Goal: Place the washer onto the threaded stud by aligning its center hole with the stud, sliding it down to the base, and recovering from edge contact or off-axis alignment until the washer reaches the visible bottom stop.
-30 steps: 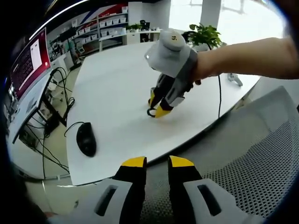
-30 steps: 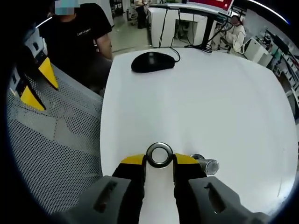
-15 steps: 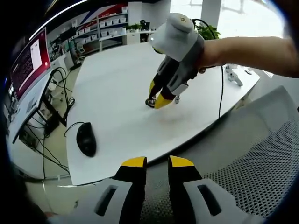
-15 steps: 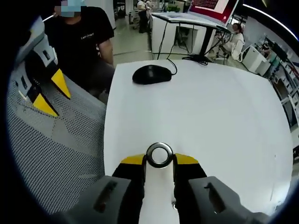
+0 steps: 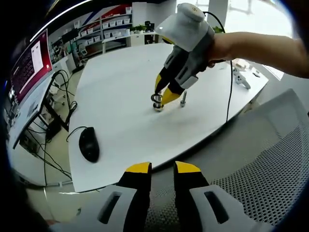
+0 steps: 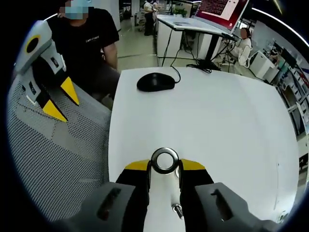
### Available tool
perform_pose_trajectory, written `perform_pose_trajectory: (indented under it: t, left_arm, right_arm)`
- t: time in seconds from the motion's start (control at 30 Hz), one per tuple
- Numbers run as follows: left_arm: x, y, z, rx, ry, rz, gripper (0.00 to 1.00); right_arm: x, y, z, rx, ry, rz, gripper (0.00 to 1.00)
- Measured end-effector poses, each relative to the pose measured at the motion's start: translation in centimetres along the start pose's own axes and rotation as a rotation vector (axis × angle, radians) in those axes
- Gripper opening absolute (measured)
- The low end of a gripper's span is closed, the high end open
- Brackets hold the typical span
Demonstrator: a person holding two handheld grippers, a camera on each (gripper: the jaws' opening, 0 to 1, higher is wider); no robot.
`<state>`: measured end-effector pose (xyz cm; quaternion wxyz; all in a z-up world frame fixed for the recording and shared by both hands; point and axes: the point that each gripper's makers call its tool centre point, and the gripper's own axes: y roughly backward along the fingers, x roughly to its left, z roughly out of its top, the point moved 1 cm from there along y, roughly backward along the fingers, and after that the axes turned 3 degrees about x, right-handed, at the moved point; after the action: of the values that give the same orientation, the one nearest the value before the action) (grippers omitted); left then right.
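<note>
White table (image 6: 231, 130), plain and unpatterned. Washer (image 6: 164, 161): shiny silver metal, dark at the centre hole. Threaded stud (image 5: 183, 98): silver-grey. Right gripper (image 6: 164, 166): yellow jaw tips on black jaws, light grey body. Left gripper (image 5: 162, 167): same scheme, yellow tips over black, grey housing. Mouse (image 6: 155, 82): black, with black cable. Chair (image 6: 53, 159): grey mesh, fine dotted perforation. Person's shirt (image 6: 87, 41): black, small pale lettering on chest. Monitor (image 5: 30, 63): red screen with a white panel. Plant (image 5: 218, 30): green leaves.

No lettering can be read; the print on the monitor (image 5: 30, 63) blurs
</note>
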<state>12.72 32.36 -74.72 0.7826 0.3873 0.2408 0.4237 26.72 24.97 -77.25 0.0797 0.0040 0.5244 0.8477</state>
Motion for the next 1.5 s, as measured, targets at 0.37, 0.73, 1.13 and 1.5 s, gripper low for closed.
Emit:
perform_pose_trajectory:
  t: [0.37, 0.73, 1.13, 1.5]
  left_arm:
    - [-0.1, 0.1, 0.1, -0.003, 0.0, 0.0, 0.16]
    - [-0.2, 0.2, 0.1, -0.004, 0.0, 0.0, 0.16]
    - [0.0, 0.1, 0.1, -0.003, -0.001, -0.003, 0.16]
    - [-0.3, 0.2, 0.2, -0.002, 0.001, -0.006, 0.16]
  right_arm:
    - [-1.0, 0.9, -0.1, 0.021, 0.038, -0.015, 0.24]
    - [-2.2, 0.9, -1.0, 0.067, 0.065, -0.036, 0.24]
    - [-3.2, 0.0, -1.8, 0.113, 0.069, -0.041, 0.24]
    - [-3.5, -0.9, -2.2, 0.143, 0.074, -0.025, 0.24]
